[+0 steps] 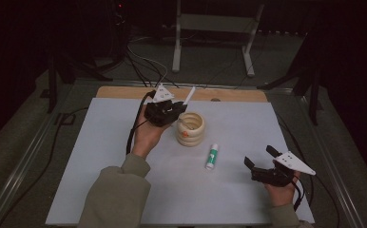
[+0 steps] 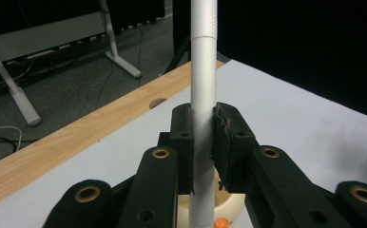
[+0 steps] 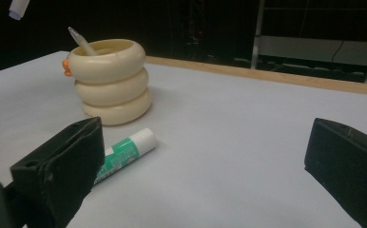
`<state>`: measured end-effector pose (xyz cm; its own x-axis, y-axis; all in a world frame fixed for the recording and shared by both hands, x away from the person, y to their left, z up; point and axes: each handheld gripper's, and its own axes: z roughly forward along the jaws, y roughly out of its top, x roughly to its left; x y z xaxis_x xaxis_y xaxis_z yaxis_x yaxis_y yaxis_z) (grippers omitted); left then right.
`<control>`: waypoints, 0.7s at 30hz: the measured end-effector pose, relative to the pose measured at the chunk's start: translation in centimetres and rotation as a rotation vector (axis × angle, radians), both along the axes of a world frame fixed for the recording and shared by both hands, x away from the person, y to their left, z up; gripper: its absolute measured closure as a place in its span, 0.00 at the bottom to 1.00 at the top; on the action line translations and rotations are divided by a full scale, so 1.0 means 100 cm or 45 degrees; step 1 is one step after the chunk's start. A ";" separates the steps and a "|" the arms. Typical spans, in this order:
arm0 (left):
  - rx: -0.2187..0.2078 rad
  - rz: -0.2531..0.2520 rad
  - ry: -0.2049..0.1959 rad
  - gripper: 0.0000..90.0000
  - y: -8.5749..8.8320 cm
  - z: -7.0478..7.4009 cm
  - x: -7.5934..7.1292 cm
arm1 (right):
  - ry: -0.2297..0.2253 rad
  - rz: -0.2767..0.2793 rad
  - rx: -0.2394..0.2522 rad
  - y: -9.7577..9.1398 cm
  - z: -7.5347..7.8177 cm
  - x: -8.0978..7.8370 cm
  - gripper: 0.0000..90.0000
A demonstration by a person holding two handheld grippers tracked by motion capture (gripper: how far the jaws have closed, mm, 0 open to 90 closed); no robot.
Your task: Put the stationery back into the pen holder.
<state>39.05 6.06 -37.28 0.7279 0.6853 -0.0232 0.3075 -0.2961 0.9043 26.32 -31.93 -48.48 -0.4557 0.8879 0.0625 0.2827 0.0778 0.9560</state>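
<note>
On the white bench [image 1: 124, 156] stands my cream ringed pen holder [image 1: 190, 128], three stacked rings with a small orange knob on its side, and a clear pen [image 3: 81, 42] leans inside it against the rim. My left gripper [image 1: 172, 110] hangs just over that holder, its jaws clamped tight on a white marker [image 2: 203, 85] whose lower end dips into the opening; its top is cut off in the left gripper view. My right gripper [image 1: 259, 161] sits well apart, near the bench's front right, jaws spread wide with nothing between them. Between holder and right gripper lies a green-and-white glue stick [image 1: 212, 156], partly hidden behind one jaw in the right gripper view.
</note>
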 end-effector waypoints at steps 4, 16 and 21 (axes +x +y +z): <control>-0.011 0.003 -0.010 0.88 -0.003 -0.002 0.002 | -0.001 0.000 0.001 0.000 0.000 0.000 0.00; -0.034 0.003 -0.023 0.88 -0.012 -0.010 0.010 | -0.003 -0.001 -0.001 0.000 0.000 0.000 0.00; -0.036 0.004 -0.022 0.88 -0.017 -0.013 0.014 | -0.006 -0.002 -0.002 0.000 0.000 0.000 0.00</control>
